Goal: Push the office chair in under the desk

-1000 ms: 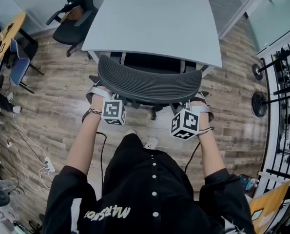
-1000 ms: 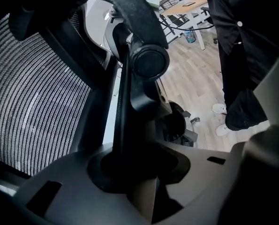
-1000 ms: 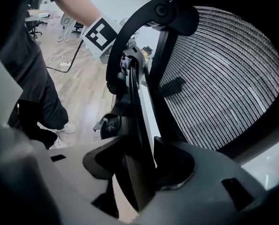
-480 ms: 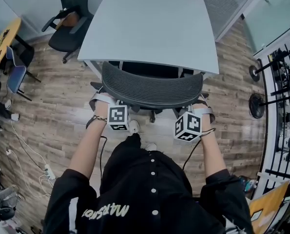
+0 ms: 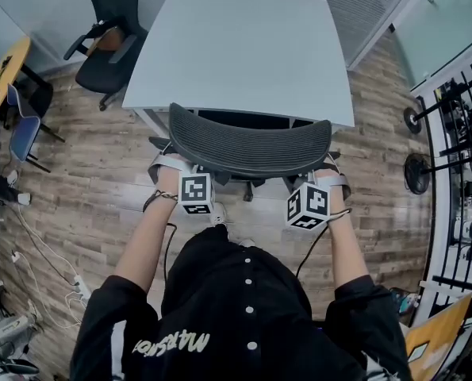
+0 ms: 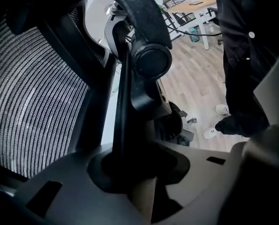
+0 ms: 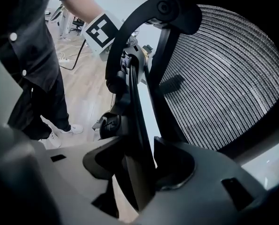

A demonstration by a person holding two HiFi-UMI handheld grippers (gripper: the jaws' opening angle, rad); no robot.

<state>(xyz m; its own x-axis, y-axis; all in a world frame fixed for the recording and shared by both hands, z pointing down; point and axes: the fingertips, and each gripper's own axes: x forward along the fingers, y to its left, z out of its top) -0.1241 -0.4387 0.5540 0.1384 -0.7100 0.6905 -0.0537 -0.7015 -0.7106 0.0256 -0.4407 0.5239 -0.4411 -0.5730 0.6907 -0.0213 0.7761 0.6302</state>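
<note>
At the desk's (image 5: 243, 46) near edge, the office chair (image 5: 247, 145) stood with its mesh back close against the tabletop, its seat hidden beneath. You had the left gripper (image 6: 130, 161) clamped, jaws partly closed, on the black left frame strut (image 6: 123, 102) behind the mesh. Your right gripper (image 7: 134, 165) gripped the right frame strut (image 7: 135, 107) the same way, pads pressed on the bar.

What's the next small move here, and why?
Probably a short, straight push toward the desk. The left hand-held gripper and right hand-held gripper each clamp a bar of the chair back, and a dark gap shows between backrest and desk edge, so there seems room left.
</note>
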